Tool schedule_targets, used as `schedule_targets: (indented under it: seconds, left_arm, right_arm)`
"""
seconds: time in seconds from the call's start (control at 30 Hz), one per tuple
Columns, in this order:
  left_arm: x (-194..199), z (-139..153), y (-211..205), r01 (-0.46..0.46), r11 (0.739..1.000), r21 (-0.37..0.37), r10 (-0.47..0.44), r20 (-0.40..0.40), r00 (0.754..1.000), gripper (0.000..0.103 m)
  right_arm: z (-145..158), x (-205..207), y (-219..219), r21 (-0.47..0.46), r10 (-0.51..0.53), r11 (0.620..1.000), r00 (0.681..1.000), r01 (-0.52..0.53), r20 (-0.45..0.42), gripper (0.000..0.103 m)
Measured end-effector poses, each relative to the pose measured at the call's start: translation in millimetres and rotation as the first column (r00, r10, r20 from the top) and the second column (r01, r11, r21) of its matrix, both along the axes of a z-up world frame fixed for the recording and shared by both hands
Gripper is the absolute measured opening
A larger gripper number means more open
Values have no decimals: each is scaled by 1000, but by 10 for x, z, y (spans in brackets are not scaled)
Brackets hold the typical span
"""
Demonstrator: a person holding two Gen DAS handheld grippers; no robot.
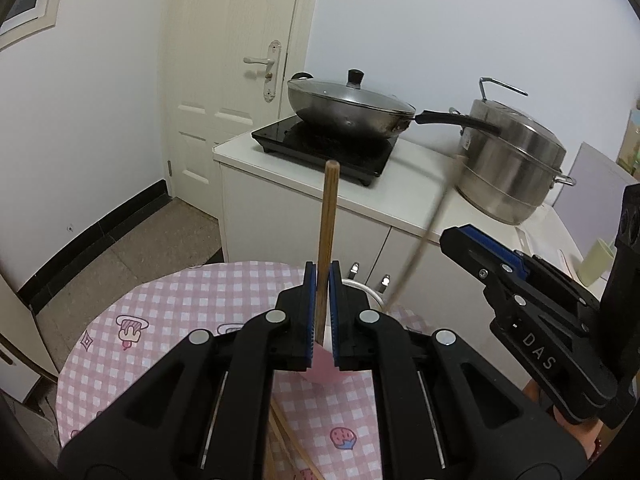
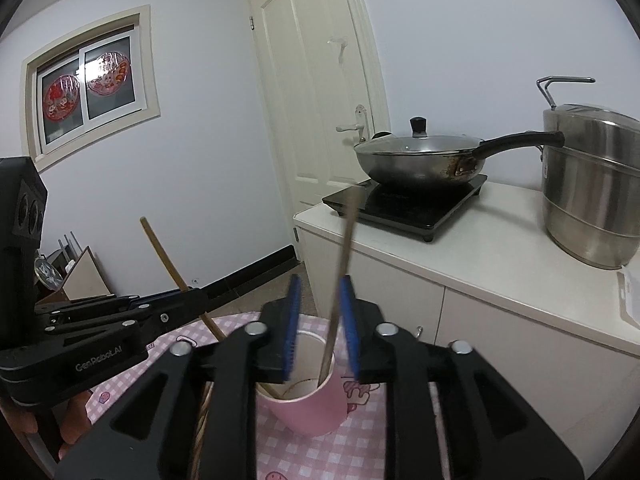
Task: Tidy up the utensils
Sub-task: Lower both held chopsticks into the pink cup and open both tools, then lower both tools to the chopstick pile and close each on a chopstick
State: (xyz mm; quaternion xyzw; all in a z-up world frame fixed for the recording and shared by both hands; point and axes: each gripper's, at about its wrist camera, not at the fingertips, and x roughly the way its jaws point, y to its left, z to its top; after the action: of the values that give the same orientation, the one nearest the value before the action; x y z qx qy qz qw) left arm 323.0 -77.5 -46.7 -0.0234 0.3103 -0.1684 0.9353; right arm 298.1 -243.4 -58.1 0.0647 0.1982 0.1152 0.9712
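The tabletop [image 2: 360,456], covered in a pink checked cloth, carries the pink cup [image 2: 312,408], taken here as landmark. Behind the cup stands a white cabinet [image 2: 500,264] bearing a black induction hob [image 2: 404,208], a lidded wok [image 2: 420,156] and a steel steamer pot [image 2: 592,184]. Left gripper [image 1: 323,280]: above the cup, blue pads clamped on a brown wooden chopstick [image 1: 329,216] that slants down into the cup's mouth. Right gripper [image 2: 320,288]: over the cup, pads parted and clear of a second, motion-blurred chopstick [image 2: 340,280] that stands between them with its lower end inside the cup. Further chopsticks [image 1: 292,444] lie on the cloth on the near side of the cup
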Motion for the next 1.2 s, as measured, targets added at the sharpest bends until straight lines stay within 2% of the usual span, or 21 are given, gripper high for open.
schedule_targets:
  seconds: [0.13, 0.2, 0.27, 0.3, 0.33, 0.37, 0.4, 0.63, 0.87, 1.03, 1.2]
  left_arm:
    - [-76, 24, -15, 13, 1000, 13, -13, -8, 1000, 7]
    - [-115, 41, -14, 15, 1000, 15, -15, -12, 1000, 7]
    - [-138, 56, -6, 16, 1000, 18, -16, -16, 1000, 8]
    - [-153, 60, 1, 16, 1000, 20, -16, -19, 1000, 17]
    - [-170, 64, 11, 10, 1000, 20, -10, -19, 1000, 41]
    - [-198, 75, 28, -1, 1000, 18, 1, -9, 1000, 55]
    - [-229, 86, 43, -10, 1000, 13, 10, 8, 1000, 63]
    - [-421, 160, 155, -14, 1000, -7, 15, 12, 1000, 63]
    - [-688, 119, 379, -30, 1000, 5, 30, 3, 1000, 63]
    - [-857, -3, 659, -51, 998, 20, 52, -22, 998, 63]
    - [-878, -247, 979, -88, 995, 40, 91, -90, 992, 63]
  right_arm:
    - [47, -88, -15, 4, -2, 1000, 1000, 2, 3, 28]
    - [66, -133, -19, 6, -5, 1000, 1000, 5, 5, 34]
    - [80, -190, -30, 10, -6, 1000, 1000, 6, 6, 34]
    - [85, -214, -39, 12, -9, 1000, 1000, 9, 6, 35]
    - [84, -236, -45, 15, -11, 1000, 1000, 11, 5, 35]
    - [83, -261, -53, 18, -12, 1000, 1000, 12, 2, 36]
    - [80, -286, -59, 20, -13, 1000, 1000, 13, 0, 37]
    - [45, -453, -102, 30, -22, 999, 1000, 23, -21, 37]
    - [-14, -622, 14, 29, 1, 1000, 999, 1, -46, 38]
    - [-127, -709, 174, 14, 30, 999, 997, -29, -77, 39]
    - [-321, -749, 379, -6, 69, 998, 989, -70, -130, 40]
